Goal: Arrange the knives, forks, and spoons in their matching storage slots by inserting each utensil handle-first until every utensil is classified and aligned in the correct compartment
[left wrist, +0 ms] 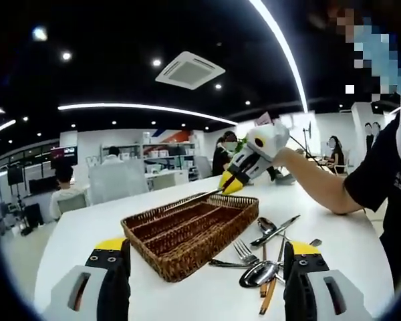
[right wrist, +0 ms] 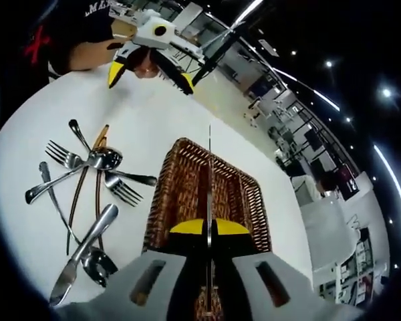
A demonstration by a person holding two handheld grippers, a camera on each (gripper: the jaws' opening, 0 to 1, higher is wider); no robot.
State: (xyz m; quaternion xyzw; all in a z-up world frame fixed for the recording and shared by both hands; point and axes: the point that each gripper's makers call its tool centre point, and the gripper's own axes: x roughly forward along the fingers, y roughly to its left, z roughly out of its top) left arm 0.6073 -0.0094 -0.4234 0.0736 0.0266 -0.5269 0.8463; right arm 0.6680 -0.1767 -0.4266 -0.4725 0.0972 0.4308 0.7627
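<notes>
A brown wicker basket (left wrist: 187, 257) with long slots stands on the white table (left wrist: 87, 234). My right gripper (left wrist: 227, 185) hovers over its far end. In the right gripper view that gripper (right wrist: 209, 229) is shut on a thin knife (right wrist: 209, 160), seen edge-on and pointing along the basket (right wrist: 162, 200). Loose cutlery lies beside the basket: a fork (left wrist: 244, 251), a spoon (left wrist: 260, 273) and a knife (left wrist: 275, 231). The same pile shows as forks (right wrist: 63, 157), a spoon (right wrist: 103, 158) and a knife (right wrist: 80, 257). My left gripper (left wrist: 204, 271) stands open and holds nothing; it is also across the table (right wrist: 150, 77).
The person's arm (left wrist: 321, 184) reaches in from the right over the table. Two wooden-handled pieces (right wrist: 97, 194) lie in the pile. The table's edge (left wrist: 60, 234) runs close to the basket's left side. People and desks are far behind.
</notes>
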